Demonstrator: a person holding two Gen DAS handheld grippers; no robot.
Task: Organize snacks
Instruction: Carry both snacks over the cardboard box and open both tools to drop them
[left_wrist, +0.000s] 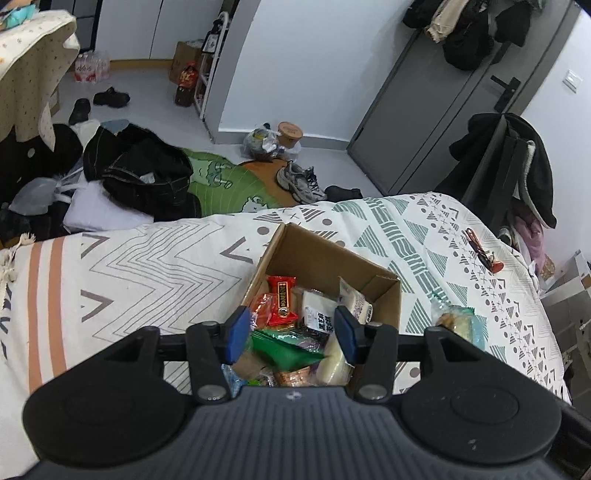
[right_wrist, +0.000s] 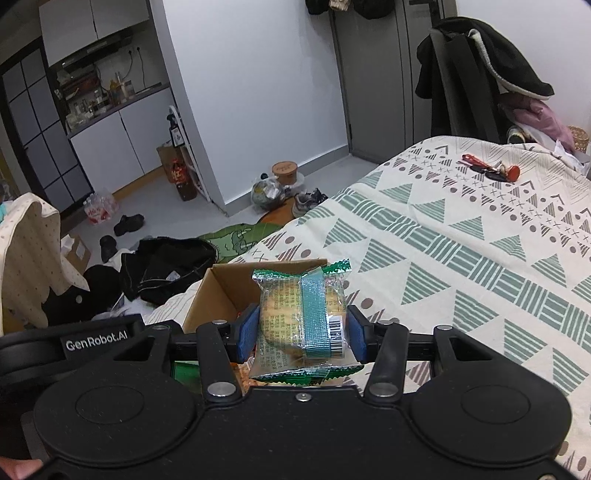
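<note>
A cardboard box (left_wrist: 317, 254) stands open on the bed, holding several snack packs, among them a red packet (left_wrist: 282, 301) and a green one (left_wrist: 284, 347). My left gripper (left_wrist: 291, 332) hovers open over the box with nothing between its blue pads. At the right edge of the left wrist view a clear-and-green cake packet (left_wrist: 458, 321) hangs beside the box. In the right wrist view that cake packet (right_wrist: 303, 321) is clamped between the blue pads of my right gripper (right_wrist: 303, 332), above the box (right_wrist: 225, 291).
The patterned bedspread (right_wrist: 461, 251) stretches right, with red-handled keys (right_wrist: 491, 168) near its far edge. Dark clothes (left_wrist: 140, 170), shoes (left_wrist: 299, 181) and bags litter the floor beyond the bed. A chair draped with coats (right_wrist: 480, 74) stands by the grey door (left_wrist: 447, 96).
</note>
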